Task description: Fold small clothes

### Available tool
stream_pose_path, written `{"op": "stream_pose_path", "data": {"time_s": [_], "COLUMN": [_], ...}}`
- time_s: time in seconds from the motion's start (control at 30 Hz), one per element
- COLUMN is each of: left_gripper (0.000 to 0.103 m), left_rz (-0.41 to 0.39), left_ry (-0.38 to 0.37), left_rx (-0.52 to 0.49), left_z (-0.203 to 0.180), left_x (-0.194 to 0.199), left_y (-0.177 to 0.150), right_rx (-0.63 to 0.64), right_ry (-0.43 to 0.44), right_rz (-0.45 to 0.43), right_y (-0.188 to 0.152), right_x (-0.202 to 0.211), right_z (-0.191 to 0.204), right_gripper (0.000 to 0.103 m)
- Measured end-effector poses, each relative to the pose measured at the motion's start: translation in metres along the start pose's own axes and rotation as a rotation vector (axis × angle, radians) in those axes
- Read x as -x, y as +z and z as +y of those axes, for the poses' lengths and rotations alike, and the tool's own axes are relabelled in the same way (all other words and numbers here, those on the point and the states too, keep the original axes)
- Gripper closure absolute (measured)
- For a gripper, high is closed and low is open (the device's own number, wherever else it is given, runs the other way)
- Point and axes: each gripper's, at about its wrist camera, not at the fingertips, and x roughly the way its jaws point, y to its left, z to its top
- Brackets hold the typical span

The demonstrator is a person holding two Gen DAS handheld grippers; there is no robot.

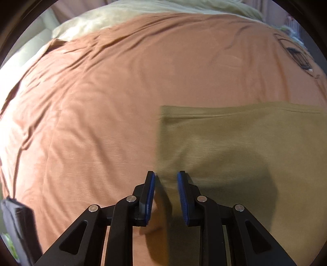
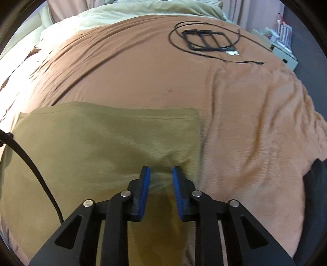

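Observation:
An olive-green garment (image 1: pixel 241 143) lies flat on the brown bedspread (image 1: pixel 102 102), folded into a rectangle with straight edges. My left gripper (image 1: pixel 166 176) is open, its blue pads over the garment's left edge, just above the cloth. In the right wrist view the same garment (image 2: pixel 98 143) fills the lower left. My right gripper (image 2: pixel 161 170) is open over the garment near its right edge. Neither gripper holds cloth.
A black frame-like object with a looped black cable (image 2: pixel 208 40) lies at the far right of the bedspread (image 2: pixel 245 122). Pale green bedding (image 2: pixel 143 10) lies at the head. A black cable (image 2: pixel 30 161) crosses the left. A shelf with clutter (image 2: pixel 282 41) stands beyond.

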Motion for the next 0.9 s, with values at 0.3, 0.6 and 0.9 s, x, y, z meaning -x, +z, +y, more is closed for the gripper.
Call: {"op": "stream_pose_path", "data": {"time_s": [0.3, 0.6, 0.9], "left_gripper": [0.073, 0.073, 0.073], "left_rz": [-0.052, -0.082, -0.034], "left_ry": [-0.010, -0.117, -0.217], "left_rx": [-0.015, -0.012, -0.050], "left_z": [-0.001, -0.026, -0.074], "left_x": [0.036, 0.058, 0.037], "left_y": [-0.002, 0.009, 0.013], "right_rx": [-0.038, -0.051, 0.006], "right_ry": [-0.116, 0.036, 0.158], "right_rz": [-0.005, -0.020, 0.055], "right_y": [-0.002, -0.001, 0.008], "right_x": [0.033, 0.061, 0.030], "right_z": [0.002, 0.027, 0.076], "right_gripper": [0.088, 0.088, 0.088]}}
